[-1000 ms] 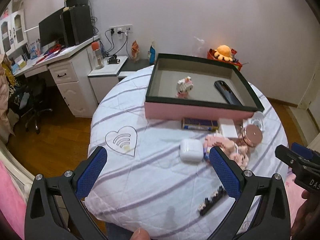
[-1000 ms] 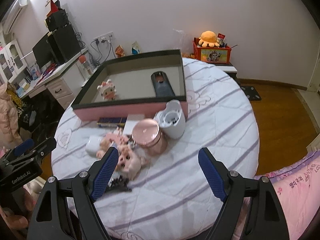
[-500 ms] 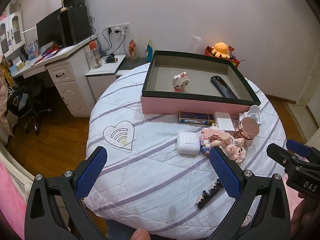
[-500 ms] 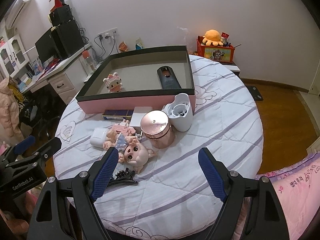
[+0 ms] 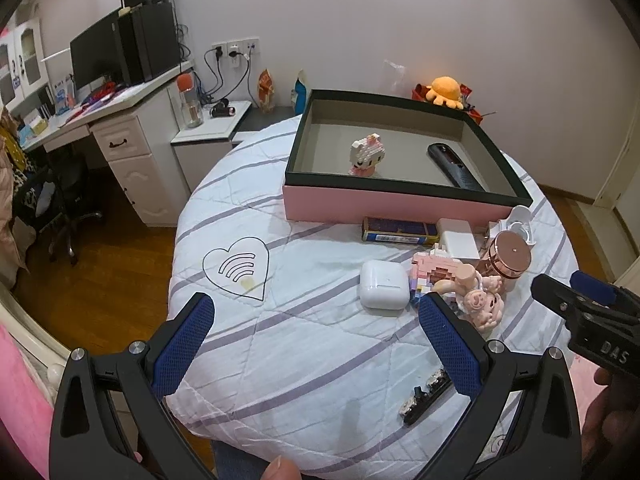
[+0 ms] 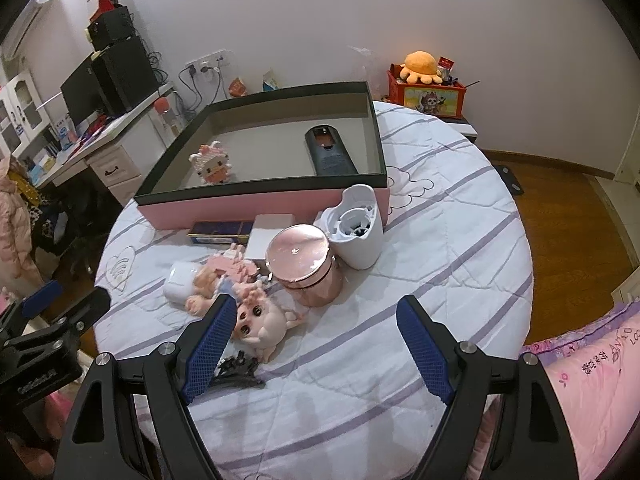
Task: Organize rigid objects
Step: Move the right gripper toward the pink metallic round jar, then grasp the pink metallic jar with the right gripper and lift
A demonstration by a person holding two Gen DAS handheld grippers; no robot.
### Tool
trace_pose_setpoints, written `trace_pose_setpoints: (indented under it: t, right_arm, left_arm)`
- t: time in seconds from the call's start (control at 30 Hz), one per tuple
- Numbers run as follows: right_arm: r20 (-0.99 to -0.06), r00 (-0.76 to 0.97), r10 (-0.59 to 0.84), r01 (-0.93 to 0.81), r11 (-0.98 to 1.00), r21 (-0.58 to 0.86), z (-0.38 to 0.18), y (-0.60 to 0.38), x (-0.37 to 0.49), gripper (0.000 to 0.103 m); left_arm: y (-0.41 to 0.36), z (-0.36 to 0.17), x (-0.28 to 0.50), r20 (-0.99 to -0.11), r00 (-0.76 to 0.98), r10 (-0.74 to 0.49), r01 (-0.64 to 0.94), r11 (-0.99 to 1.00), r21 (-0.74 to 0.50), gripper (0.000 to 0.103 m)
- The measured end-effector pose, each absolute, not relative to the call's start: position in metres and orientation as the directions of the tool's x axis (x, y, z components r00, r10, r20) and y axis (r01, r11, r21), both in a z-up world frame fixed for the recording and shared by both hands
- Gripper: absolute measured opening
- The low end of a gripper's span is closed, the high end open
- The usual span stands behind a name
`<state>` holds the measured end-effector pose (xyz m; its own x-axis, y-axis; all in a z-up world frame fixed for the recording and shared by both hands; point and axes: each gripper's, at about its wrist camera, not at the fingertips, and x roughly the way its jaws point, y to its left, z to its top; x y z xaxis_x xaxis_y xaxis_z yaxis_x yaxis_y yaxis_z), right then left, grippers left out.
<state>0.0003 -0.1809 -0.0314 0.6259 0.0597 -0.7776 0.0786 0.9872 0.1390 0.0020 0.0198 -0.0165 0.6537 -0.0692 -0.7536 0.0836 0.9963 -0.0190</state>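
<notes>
A pink box with a dark rim (image 5: 384,204) (image 6: 256,204) stands on the round table and holds a brick cat figure (image 5: 367,155) (image 6: 211,166) and a black remote (image 5: 454,165) (image 6: 330,152). In front of it lie a blue tin (image 5: 398,230), a white charger (image 5: 458,238), a white earbud case (image 5: 384,290), a pink brick toy (image 5: 434,266), a doll (image 6: 260,322), a rose-gold jar (image 6: 306,264), a white cup (image 6: 356,232) and a black hair clip (image 5: 426,394). My left gripper (image 5: 314,320) is open above the near cloth. My right gripper (image 6: 316,320) is open, nothing between its fingers.
The table wears a white quilted cloth with purple stripes (image 5: 304,344). A desk with monitor and speakers (image 5: 120,92) stands at left, a bedside cabinet (image 5: 208,136) behind. A red toy box with an orange plush (image 6: 426,88) sits by the wall. Pink bedding (image 6: 592,380) lies at right.
Both views have drawn back slightly from the table, so the box and the cluster of objects sit a little farther off. Nothing on the table has moved and both grippers stay open.
</notes>
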Motion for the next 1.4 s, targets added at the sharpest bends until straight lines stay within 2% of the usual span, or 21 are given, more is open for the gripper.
trace_pose_setpoints:
  t: [0.37, 0.67, 0.73, 1.0, 1.07, 1.1, 1.4]
  right_arm:
    - [-0.799, 0.6, 0.047, 0.116, 0.983, 0.145, -0.059, -0.183, 0.043, 0.083]
    - [-0.809, 0.584, 0.066, 0.129, 0.976, 0.173, -0.064, -0.187, 0.052, 0.074]
    - [-0.814, 0.575, 0.08, 0.138, 0.972, 0.192, -0.062, -0.188, 0.05, 0.066]
    - [-0.826, 0.555, 0.096, 0.156, 0.964, 0.217, -0.077, -0.189, 0.051, 0.066]
    - [-0.819, 0.565, 0.102, 0.156, 0.961, 0.227, -0.08, -0.187, 0.052, 0.061]
    - [-0.815, 0.57, 0.107, 0.153, 0.96, 0.233, -0.08, -0.187, 0.052, 0.055]
    - [-0.784, 0.608, 0.127, 0.147, 0.952, 0.268, -0.078, -0.189, 0.044, 0.052]
  left_arm:
    - [0.022, -0.03, 0.023, -0.777, 0.626, -0.068, 0.08, 0.997, -0.023, 0.103]
    - [0.015, -0.04, 0.033, -0.791, 0.606, -0.082, 0.1, 0.995, -0.026, 0.103]
    - [0.015, -0.039, 0.032, -0.79, 0.608, -0.08, 0.102, 0.995, -0.023, 0.103]
    - [0.017, -0.039, 0.031, -0.79, 0.608, -0.079, 0.1, 0.995, -0.023, 0.103]
    - [0.017, -0.039, 0.03, -0.788, 0.611, -0.077, 0.101, 0.995, -0.019, 0.103]
    - [0.017, -0.039, 0.03, -0.788, 0.611, -0.075, 0.1, 0.995, -0.018, 0.103]
    - [0.016, -0.038, 0.028, -0.786, 0.613, -0.078, 0.105, 0.994, -0.017, 0.103]
